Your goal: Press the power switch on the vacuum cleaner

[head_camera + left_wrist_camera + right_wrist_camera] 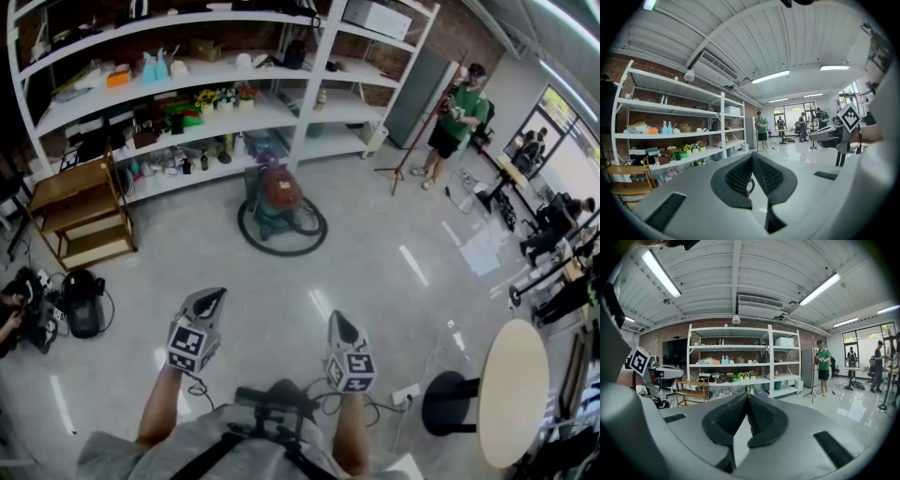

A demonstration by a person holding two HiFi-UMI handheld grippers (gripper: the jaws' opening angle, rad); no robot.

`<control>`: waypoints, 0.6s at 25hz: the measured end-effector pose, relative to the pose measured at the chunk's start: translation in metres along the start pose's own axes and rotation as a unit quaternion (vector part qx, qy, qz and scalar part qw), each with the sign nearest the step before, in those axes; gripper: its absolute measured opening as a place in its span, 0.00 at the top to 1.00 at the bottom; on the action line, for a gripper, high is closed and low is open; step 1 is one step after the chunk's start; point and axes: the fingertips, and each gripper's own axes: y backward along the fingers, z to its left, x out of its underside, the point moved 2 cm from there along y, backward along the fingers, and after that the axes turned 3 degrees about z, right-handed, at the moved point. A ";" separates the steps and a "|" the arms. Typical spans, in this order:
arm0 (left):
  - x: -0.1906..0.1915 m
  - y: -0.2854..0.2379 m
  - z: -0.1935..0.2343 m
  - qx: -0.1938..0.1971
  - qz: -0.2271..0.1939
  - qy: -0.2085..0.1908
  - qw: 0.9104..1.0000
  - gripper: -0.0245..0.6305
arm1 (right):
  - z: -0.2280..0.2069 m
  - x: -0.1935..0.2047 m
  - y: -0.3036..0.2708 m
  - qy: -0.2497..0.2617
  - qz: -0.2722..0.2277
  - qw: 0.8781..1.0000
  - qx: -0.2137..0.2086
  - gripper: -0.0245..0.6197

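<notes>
Both pairs of jaws are pressed together at the tips with nothing between them: the left gripper shows its two ribbed black pads meeting in a narrow point, and the right gripper shows the same. In the head view both grippers sit in the lower middle of the frame, side by side and apart from each other, held out over bare glossy floor and pointing up the frame. The vacuum cleaner, a squat canister with a dark red top, stands on the floor in the upper middle of the frame, well apart from both grippers, with its dark hose looped in a ring round its base. Just behind it rises a white shelving unit loaded with small items. A wooden step rack stands at the left edge, next to the shelving. A round pale table is at the lower right with a black stool beside it. A person in a green shirt stands at the upper right beside a tripod stand.
</notes>
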 end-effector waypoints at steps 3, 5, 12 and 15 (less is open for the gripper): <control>0.002 -0.001 0.003 0.003 0.001 -0.001 1.000 0.95 | 0.001 0.000 -0.003 -0.004 0.001 1.000 0.003 0.95; 0.002 -0.002 0.006 0.004 0.002 0.000 1.000 0.95 | 0.002 -0.003 -0.007 -0.004 0.000 1.000 0.004 0.95; 0.001 -0.017 0.018 -0.004 0.007 0.003 1.000 0.95 | -0.001 -0.012 -0.031 -0.001 -0.001 1.000 -0.007 0.95; 0.000 -0.031 0.025 -0.009 0.008 0.003 1.000 0.95 | -0.009 -0.014 -0.048 0.001 0.003 1.000 -0.007 0.95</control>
